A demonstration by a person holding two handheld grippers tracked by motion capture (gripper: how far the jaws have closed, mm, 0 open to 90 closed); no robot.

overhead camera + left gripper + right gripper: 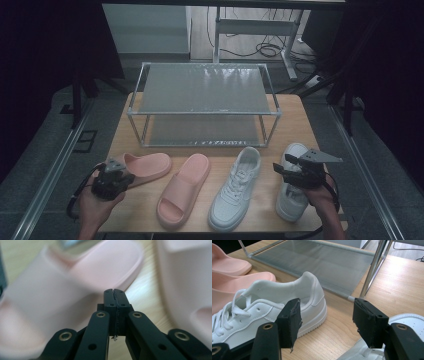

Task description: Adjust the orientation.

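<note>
Four shoes on the table, shoe rack (204, 90) bare: nothing shelved yet.
At lower left, the left gripper (111, 176), jaws clenched on nothing, hangs over the pink slipper (145, 166); at lower right, the right gripper (295, 171) gapes above the white sneaker (291, 192).

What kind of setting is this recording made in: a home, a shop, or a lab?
Probably a lab or recording workspace, not a home: a small wooden table staged with a two-tier shoe rack, surrounded by dark curtains, with a desk frame and loose cables on the floor behind.

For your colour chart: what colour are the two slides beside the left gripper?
Pink slides, clearest in the high view.
</note>
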